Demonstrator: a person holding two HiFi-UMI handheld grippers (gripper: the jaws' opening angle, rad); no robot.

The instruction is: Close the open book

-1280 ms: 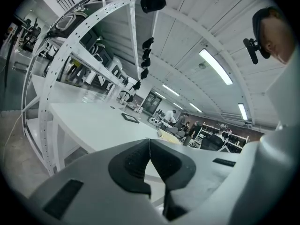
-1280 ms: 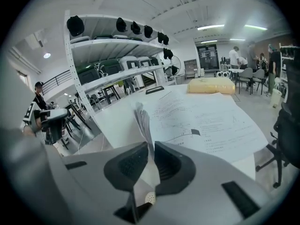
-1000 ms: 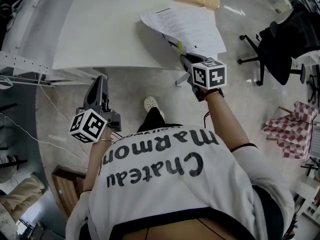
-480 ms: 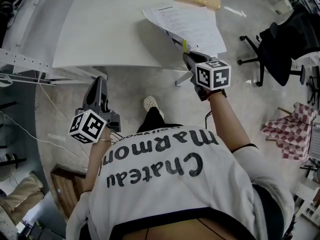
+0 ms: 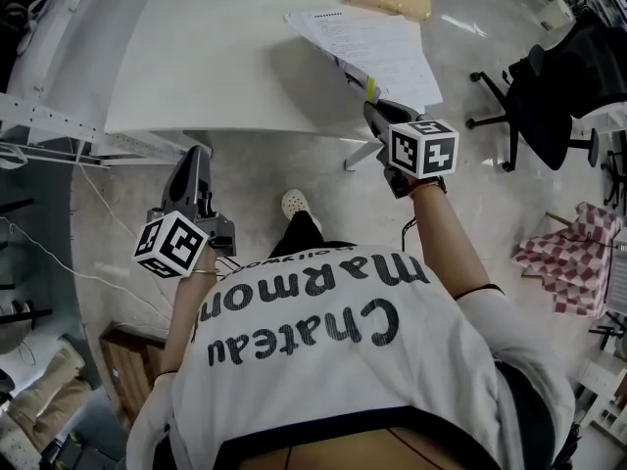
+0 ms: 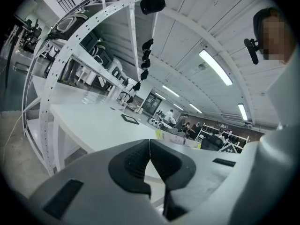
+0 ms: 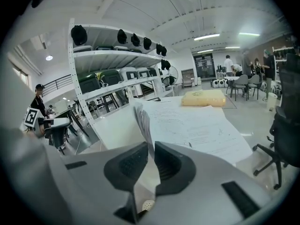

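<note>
Right tool [image 5: 374, 109] [image 7: 151, 159]: clenched on the raised pages of the open white printed-paper book [image 5: 377, 42] [image 7: 201, 125]. The book lies straight ahead on the white desk [image 5: 216, 67], flat half to the tool's right. I judge the pages swing over that way. Left tool [image 5: 194, 160] [image 6: 149, 161]: closed, empty, well apart.

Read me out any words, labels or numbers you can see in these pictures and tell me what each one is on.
"Chateau Marmon": large black letters on the person's white shirt, upside down in the head view; the word's end curves out of sight.
Small print beside it on the shirt: too small to read.
Printed pages of the open book: too small to read.
Right marker cube and left marker cube: patterns only, no words.
</note>
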